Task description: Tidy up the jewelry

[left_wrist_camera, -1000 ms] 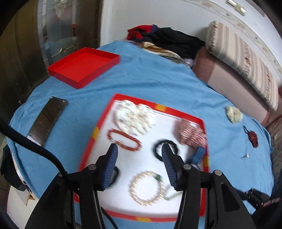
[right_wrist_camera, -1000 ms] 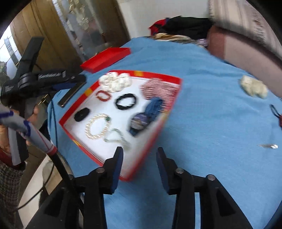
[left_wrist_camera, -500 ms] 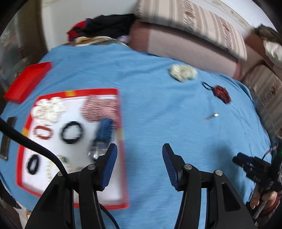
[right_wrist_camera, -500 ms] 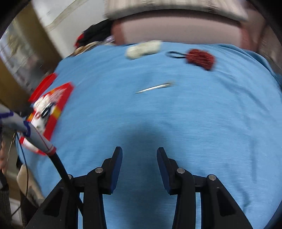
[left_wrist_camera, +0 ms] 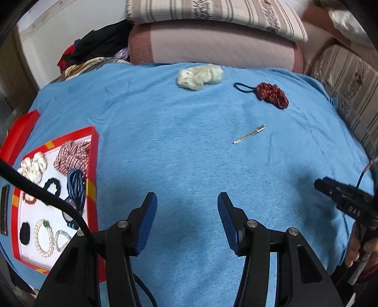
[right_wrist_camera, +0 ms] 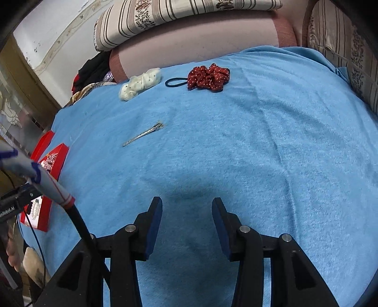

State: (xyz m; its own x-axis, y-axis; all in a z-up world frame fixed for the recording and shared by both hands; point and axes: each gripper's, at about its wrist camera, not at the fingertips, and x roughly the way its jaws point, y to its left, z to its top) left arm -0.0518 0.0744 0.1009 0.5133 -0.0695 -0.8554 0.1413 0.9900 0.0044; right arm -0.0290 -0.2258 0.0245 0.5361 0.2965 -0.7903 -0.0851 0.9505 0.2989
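A: What's nearest the cameras?

B: The left hand-held gripper (left_wrist_camera: pixel 186 200) hangs over bare blue cloth (left_wrist_camera: pixel 189 165) on the worktop, jaws parted, nothing between them. The right hand-held gripper (right_wrist_camera: pixel 186 205) is likewise over bare cloth; its jaws are opening, with nothing between the pads.

A: And the jewelry?

B: In the left wrist view, a red-rimmed tray (left_wrist_camera: pixel 92 165) lies at the left edge. Inside it are a pearl bracelet (left_wrist_camera: pixel 43 237), a pale bead bracelet (left_wrist_camera: pixel 62 239), a black ring-shaped band (left_wrist_camera: pixel 53 186), a blue striped scrunchie (left_wrist_camera: pixel 75 184), a red-checked scrunchie (left_wrist_camera: pixel 72 154) and a white flower-like piece (left_wrist_camera: pixel 33 166). A cable crosses in front of part of it.

A: Farther out?

B: A slim metal hair clip (right_wrist_camera: pixel 144 134) lies alone on the cloth, well apart from the tray. Beyond it, near the far edge, a cream scrunchie (right_wrist_camera: pixel 140 83) sits beside a red polka-dot scrunchie (right_wrist_camera: pixel 209 76) with a black elastic loop (right_wrist_camera: pixel 176 82).

A: Behind that?

B: A pinkish cushion (right_wrist_camera: pixel 193 44) topped by a striped pillow (right_wrist_camera: pixel 177 16).
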